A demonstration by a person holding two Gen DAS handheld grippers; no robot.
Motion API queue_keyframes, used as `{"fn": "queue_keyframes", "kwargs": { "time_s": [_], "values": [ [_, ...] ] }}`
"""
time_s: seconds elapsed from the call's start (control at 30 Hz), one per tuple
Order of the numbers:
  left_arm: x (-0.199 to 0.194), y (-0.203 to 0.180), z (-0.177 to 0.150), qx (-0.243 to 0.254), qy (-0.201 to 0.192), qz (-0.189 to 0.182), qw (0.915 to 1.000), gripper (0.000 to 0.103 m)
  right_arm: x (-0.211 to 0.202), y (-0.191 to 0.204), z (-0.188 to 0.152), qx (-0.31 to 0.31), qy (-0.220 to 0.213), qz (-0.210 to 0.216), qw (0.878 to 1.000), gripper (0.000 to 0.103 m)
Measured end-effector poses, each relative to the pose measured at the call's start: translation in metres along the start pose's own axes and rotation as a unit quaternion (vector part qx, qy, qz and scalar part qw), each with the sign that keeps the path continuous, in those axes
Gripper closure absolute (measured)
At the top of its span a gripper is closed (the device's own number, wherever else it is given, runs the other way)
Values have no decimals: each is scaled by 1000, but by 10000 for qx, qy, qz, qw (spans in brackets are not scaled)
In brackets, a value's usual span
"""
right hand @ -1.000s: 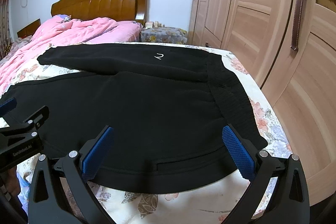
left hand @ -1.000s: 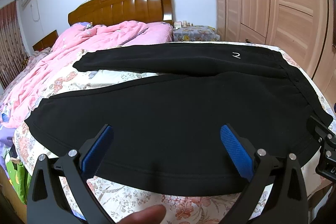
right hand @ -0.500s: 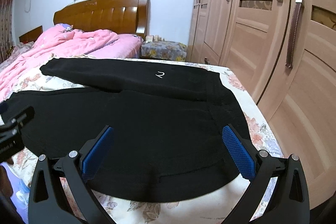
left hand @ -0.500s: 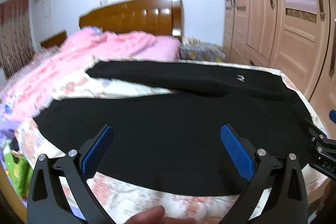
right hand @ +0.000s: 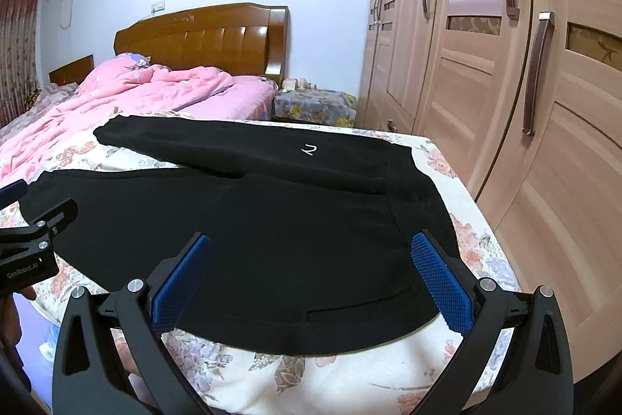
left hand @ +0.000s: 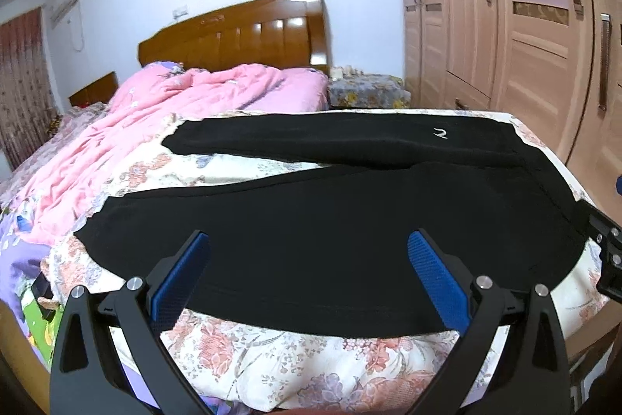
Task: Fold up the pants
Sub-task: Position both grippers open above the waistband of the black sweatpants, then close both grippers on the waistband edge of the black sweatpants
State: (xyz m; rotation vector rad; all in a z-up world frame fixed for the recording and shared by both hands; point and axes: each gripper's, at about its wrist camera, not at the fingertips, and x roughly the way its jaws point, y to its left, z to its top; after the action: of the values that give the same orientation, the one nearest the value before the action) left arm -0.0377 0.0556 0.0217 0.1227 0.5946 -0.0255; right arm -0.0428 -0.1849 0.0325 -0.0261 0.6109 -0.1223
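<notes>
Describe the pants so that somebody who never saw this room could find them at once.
Start at the bed with the floral sheet, beside the wardrobe. The pants lie flat across its near end, waistband toward the wardrobe and legs spread apart toward the other side. They are the only black thing on the bed, with a small white logo on the far leg, unlike the pink quilt behind.

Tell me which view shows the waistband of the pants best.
The right wrist view. There the waistband runs as a clear ribbed strip down the right end of the pants, near the lens. In the left wrist view the waistband sits far right, squeezed and hard to make out against the black cloth.
</notes>
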Motion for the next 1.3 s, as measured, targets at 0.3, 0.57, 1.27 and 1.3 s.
{"fn": "queue_keyframes", "kwargs": {
  "time_s": [0.3, 0.57, 1.27, 1.3],
  "values": [
    [20, -15, 0, 614, 57, 179, 9979, 1, 30, -8, 5, -4, 251, 65, 9997, 4],
    [54, -24, 3, 1004, 536, -191, 9933, 1, 57, -12, 11, -211, 520, 234, 9982, 4],
    [134, -21, 24, 985, 964, -110, 9904, 1, 119, -11, 30, -536, 1141, 498, 9908, 4],
    [139, -19, 25, 961, 995, -129, 9903, 1, 122, -10, 32, -551, 1150, 514, 9905, 4]
  ]
}}
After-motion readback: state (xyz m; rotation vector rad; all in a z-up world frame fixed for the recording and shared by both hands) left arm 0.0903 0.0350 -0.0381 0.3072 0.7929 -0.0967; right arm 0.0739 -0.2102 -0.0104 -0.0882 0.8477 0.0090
